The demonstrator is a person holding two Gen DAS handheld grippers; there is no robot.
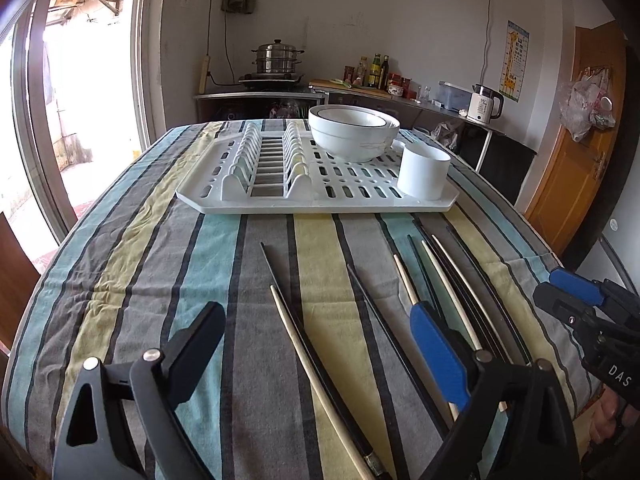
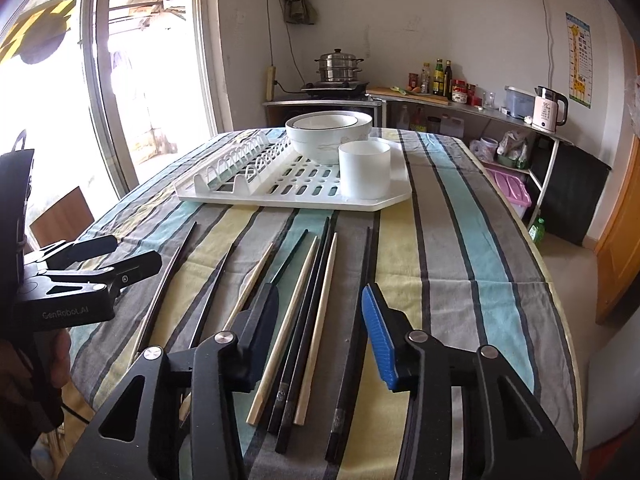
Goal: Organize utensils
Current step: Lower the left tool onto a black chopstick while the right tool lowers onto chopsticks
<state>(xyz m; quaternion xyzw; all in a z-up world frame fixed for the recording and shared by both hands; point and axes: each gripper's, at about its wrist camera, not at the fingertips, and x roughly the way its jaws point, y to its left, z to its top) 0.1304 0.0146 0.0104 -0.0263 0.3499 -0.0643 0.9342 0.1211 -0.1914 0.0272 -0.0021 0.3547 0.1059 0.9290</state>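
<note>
Striped cloth (image 1: 160,264): covers the table, with everything set on it.
Chopsticks: pale wooden ones (image 2: 316,320) and black ones (image 2: 352,344) lie loose and roughly side by side on the cloth, tips toward the rack — none lifted.
Left tongs (image 1: 316,320): wide open, holding nothing; one wooden (image 1: 308,372) and one black chopstick (image 1: 384,344) lie on the cloth between the fingers.
Right tongs (image 2: 320,312): open wide, empty, low over the main bunch of chopsticks.
Drying rack (image 1: 280,204): white plastic, just beyond the chopstick tips.
Cup (image 2: 364,170): white, upright on the rack's near right corner, nothing in front of it but bare cloth.
Bowls (image 2: 328,130): stacked just behind the cup.
Plate slots (image 1: 264,160): on the rack's left half.
Behind: counter with a steamer pot (image 1: 277,58), bottles (image 1: 376,70) and a kettle (image 2: 550,108) — well apart from the table.
</note>
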